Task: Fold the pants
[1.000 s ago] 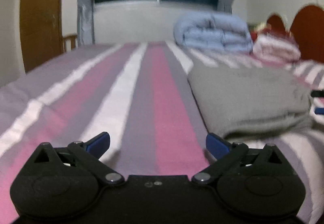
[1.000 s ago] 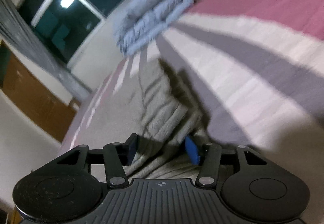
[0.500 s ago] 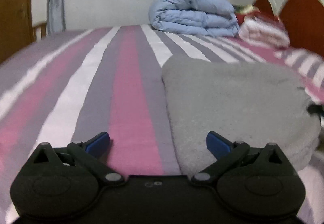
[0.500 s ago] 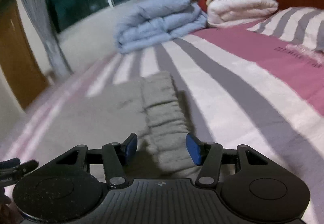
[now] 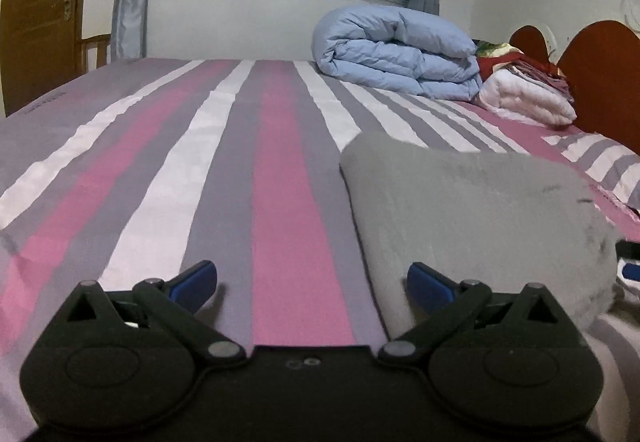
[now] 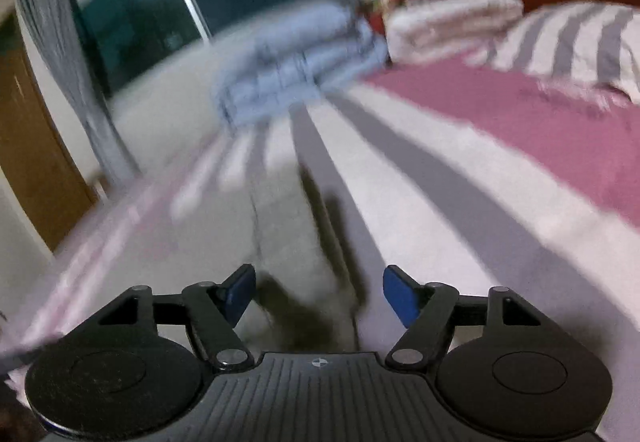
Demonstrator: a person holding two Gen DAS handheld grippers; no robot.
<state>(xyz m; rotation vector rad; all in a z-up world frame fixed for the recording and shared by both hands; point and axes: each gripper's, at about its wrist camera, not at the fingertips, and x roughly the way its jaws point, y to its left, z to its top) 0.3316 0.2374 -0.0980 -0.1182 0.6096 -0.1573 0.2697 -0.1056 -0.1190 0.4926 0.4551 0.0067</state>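
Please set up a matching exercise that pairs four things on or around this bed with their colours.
Things:
1. pants
2. folded duvet
3. headboard
4. folded quilt beside the duvet

Colours:
A. reddish brown
B. white
C. grey
D. light blue

Pairs: 1-C, 2-D, 3-A, 4-B

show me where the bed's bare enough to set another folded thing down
The widest bare patch is the striped bedsheet left of the grey pants, back to the window wall. A narrower strip lies between the pants and the blue duvet. The headboard corner is crowded: duvet, white blanket, striped pillow.
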